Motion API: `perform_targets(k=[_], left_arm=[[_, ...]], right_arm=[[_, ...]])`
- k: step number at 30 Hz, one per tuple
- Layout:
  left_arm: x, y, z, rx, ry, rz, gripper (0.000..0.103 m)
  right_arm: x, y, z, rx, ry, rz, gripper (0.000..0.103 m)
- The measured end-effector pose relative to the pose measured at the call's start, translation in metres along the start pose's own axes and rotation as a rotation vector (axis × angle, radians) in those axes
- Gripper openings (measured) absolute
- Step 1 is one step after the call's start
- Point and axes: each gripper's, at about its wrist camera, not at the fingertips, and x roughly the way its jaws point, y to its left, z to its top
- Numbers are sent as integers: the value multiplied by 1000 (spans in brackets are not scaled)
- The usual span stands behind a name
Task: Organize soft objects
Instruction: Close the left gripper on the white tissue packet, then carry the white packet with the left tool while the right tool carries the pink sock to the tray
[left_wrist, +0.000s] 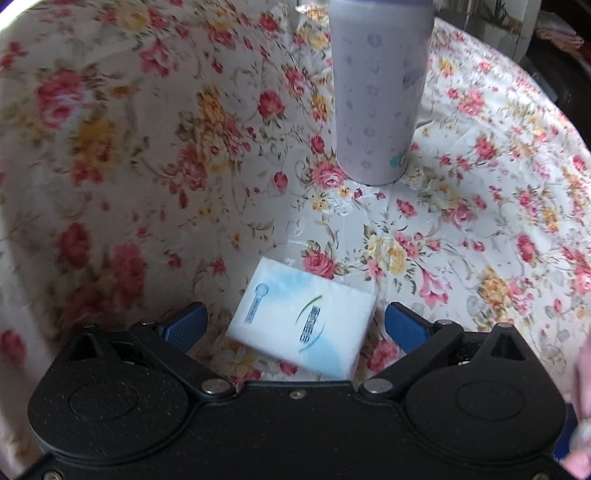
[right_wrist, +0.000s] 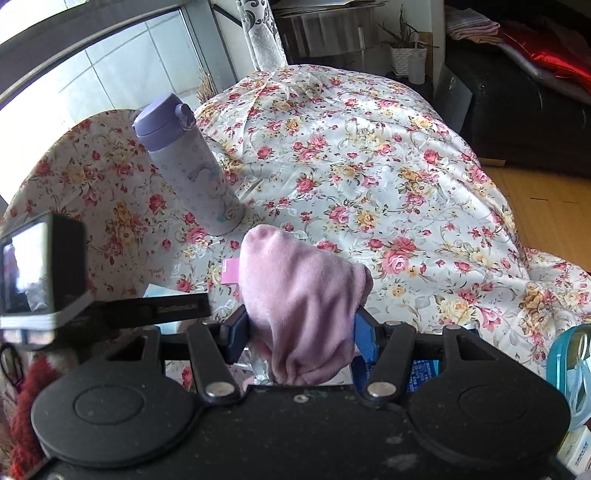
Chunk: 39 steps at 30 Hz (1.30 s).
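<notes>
Spreading over the whole surface: a floral cloth, cream with pink and yellow roses, draping down past the far and right edges toward a wooden floor.

Standing upright on the cloth toward its far left: a lavender bottle with a purple flip lid, seen again in the left wrist view straight ahead of the fingers, well apart from them.

Bulging up between the blue pads of the right gripper: a pink soft cloth, bunched and plush, pinched at its lower part with the jaws drawn in narrow against both its sides. Sitting near the middle of the floral cloth, in front of the bottle, lifted or resting cannot be told.

Lying flat on the floral cloth near its close edge: a white tissue pack with blue and green print, turned at a slant. Hanging around it with jaws spread wide: the left gripper, one blue pad on each side, neither touching the pack.

Showing at the left edge of the right wrist view: a small camera on the other gripper, screen lit.

Peeking in at the lower right: a teal container, only partly visible.
</notes>
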Motion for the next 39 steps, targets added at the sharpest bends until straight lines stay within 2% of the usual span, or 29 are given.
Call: perform_targets(k=[3,8,9,12,16,20,22,26,31,36,39], left_arm=[[18,0,6,-10,57,-13,99],[21,-3,3,-2,57,-32,99],[21,-2,3,-6,53,-44,97],[20,0,3,0,42,-93,81],[15,2,4,-7,34,-95,78],[-3,8,5,2,-23,-13,78],[-21,11,4,22,-60,-13,78],[-55,12,-5,101,-143,129,78],[-83,22,-16,133,-147,154,78],[-101,23,-30,163,-156,226,78],[-113,31,-37,127,-146,197,78]], right_arm=[[-2,-1,-1,6,-3,11,57],[-3,-2,-2,19,4,36,58],[-3,-2,-2,20,4,40,58],[-3,-1,-4,29,10,52,58],[-8,3,-7,32,14,74,58],[-16,11,-11,42,19,113,58],[-22,17,-14,42,22,142,58],[-33,35,-22,19,24,198,57],[-45,50,-37,23,45,264,58],[-58,53,-53,21,58,291,58],[-65,50,-62,22,75,313,58]])
